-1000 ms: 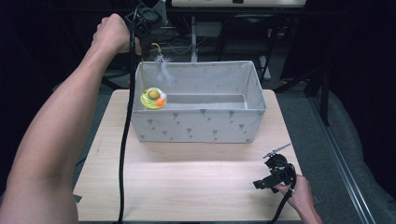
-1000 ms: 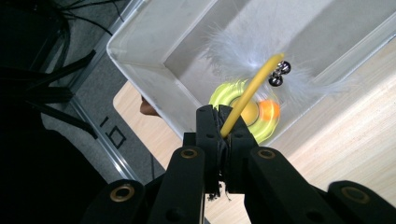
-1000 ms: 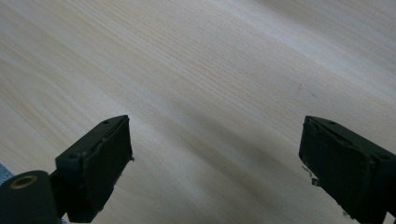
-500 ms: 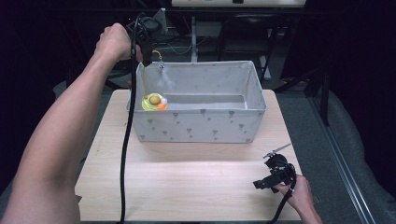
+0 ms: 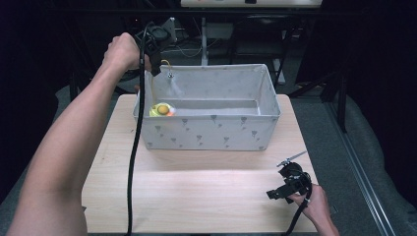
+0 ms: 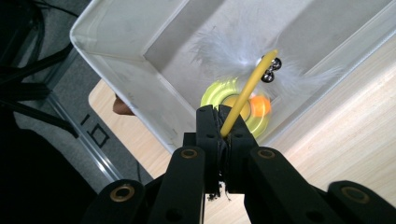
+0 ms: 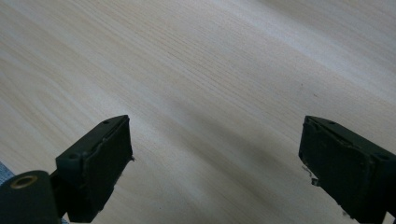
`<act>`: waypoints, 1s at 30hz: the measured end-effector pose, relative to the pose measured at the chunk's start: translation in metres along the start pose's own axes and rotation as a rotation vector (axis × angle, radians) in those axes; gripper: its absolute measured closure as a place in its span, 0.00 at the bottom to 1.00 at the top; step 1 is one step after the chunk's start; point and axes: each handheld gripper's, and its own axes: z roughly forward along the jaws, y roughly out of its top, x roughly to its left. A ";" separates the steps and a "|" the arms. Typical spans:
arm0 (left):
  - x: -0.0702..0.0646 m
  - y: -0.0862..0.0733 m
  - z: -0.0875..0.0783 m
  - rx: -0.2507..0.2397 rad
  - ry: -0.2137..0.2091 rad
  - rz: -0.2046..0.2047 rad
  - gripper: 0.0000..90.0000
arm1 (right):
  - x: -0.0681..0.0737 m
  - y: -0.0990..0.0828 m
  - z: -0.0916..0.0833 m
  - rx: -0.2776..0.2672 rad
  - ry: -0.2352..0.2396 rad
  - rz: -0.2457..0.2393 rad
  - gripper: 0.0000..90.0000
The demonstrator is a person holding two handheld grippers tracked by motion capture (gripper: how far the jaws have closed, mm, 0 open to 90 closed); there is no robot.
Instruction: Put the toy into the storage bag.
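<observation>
Left arm enters lower left of high view, stretched diagonally toward upper left. Left hand (image 5: 123,50) fisted on left gripper (image 6: 223,122), raised, pointing down; jaws pinched together on thin yellow wand (image 6: 245,95). Right hand (image 5: 314,204) low at lower right, right gripper (image 7: 215,158) level, jaws spread wide, nothing between.

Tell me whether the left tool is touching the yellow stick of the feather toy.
Touching. In the left gripper view, the left tool has its jaws shut on the yellow stick, which rises from between them.

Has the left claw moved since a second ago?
Yes. The left claw, shut on the yellow stem, has dropped closer to the fabric bin's rim.
</observation>
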 end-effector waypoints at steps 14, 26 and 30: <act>-0.001 -0.007 0.017 0.018 -0.030 -0.005 0.97 | 0.001 0.000 0.000 -0.007 0.004 0.005 0.10; 0.000 -0.017 0.027 0.031 -0.041 -0.018 0.97 | 0.000 0.000 -0.001 -0.007 0.006 0.002 0.10; 0.001 -0.022 0.033 0.035 -0.045 -0.022 0.97 | 0.001 0.000 -0.001 -0.001 -0.001 -0.001 0.10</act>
